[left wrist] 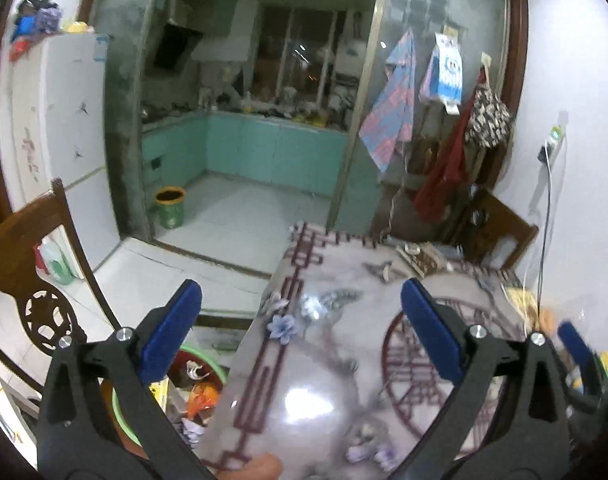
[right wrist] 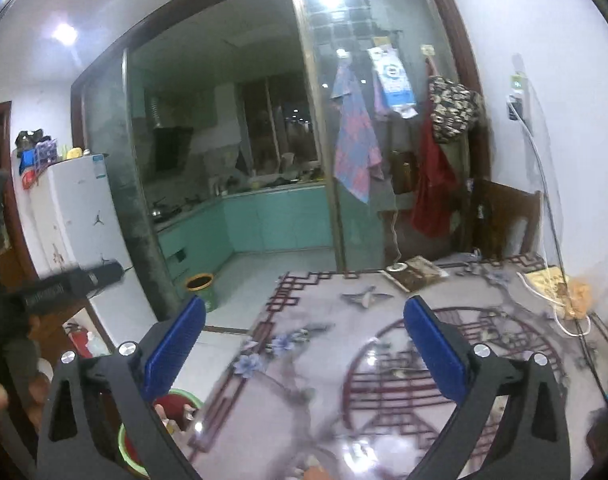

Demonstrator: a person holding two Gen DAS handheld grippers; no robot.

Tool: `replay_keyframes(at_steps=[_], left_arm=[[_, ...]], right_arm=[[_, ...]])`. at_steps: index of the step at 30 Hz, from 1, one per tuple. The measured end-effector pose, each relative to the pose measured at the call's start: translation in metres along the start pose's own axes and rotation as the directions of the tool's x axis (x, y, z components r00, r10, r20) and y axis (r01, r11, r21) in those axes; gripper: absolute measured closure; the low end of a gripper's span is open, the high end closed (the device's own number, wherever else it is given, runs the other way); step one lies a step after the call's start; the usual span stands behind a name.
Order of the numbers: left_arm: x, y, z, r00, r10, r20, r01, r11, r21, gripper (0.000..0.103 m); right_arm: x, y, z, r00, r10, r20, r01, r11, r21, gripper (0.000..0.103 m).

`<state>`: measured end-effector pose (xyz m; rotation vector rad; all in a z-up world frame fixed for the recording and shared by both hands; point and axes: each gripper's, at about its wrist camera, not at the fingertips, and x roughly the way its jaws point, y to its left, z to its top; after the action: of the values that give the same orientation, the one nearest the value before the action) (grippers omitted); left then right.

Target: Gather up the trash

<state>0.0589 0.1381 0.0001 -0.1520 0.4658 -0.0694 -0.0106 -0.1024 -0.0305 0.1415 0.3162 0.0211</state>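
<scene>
A green basin (left wrist: 220,372) stands on the floor beside the table's left edge, holding an orange wrapper (left wrist: 201,396) and crumpled paper. In the right wrist view its rim (right wrist: 191,397) shows low between the left finger and the table. My left gripper (left wrist: 301,292) is open above the table's near left corner, nothing between its blue pads. My right gripper (right wrist: 304,308) is also open and empty, raised over the patterned table (right wrist: 324,360). One blue finger of the right gripper (left wrist: 576,342) shows blurred at the right edge of the left wrist view.
A flat brown box (right wrist: 416,274) and a white cable (right wrist: 544,292) lie at the table's far side. A carved wooden chair (left wrist: 43,280) stands left of the basin. A yellow-rimmed bin (left wrist: 169,208) sits in the kitchen doorway. Another chair (right wrist: 508,220) stands behind the table.
</scene>
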Motion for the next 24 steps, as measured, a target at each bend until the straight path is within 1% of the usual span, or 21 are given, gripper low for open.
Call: replay_keyframes(at_steps=[2,4,7,10,12,18,24], left_arm=[[-0.010,-0.018,0.000,0.997,0.053,0.052,-0.053,0.999,0.001,0.005],[-0.018,-0.034,-0.001,0.993,0.084,0.083,-0.084,0.996,-0.002,0.005],[-0.021,-0.052,-0.004,0.991,0.113,0.073,-0.111,0.993,-0.028,0.005],[-0.021,-0.064,-0.007,0.990,0.134,0.054,-0.131,0.990,-0.050,0.005],[-0.021,-0.071,-0.009,0.988,0.148,0.048,-0.146,0.988,-0.047,0.005],[-0.025,-0.081,-0.014,0.987,0.159,0.037,-0.157,0.987,-0.034,0.005],[-0.027,-0.082,-0.015,0.987,0.160,0.027,-0.158,0.987,-0.041,0.005]], right_arm=[[-0.002,-0.021,0.001,1.000,-0.020,-0.013,0.020,1.000,-0.008,0.007],[-0.001,-0.036,0.001,0.999,-0.024,-0.033,0.024,1.000,-0.004,0.007],[-0.002,-0.063,0.000,0.998,-0.040,-0.058,0.041,0.999,0.013,0.007],[-0.006,-0.083,-0.002,0.997,-0.037,-0.074,0.039,0.999,0.021,0.007],[-0.009,-0.090,-0.004,0.997,-0.037,-0.075,0.039,0.999,0.022,0.007],[-0.012,-0.100,-0.007,0.996,-0.024,-0.089,0.028,0.999,0.034,0.007],[-0.015,-0.099,-0.006,0.996,-0.011,-0.088,0.015,0.999,0.039,0.007]])
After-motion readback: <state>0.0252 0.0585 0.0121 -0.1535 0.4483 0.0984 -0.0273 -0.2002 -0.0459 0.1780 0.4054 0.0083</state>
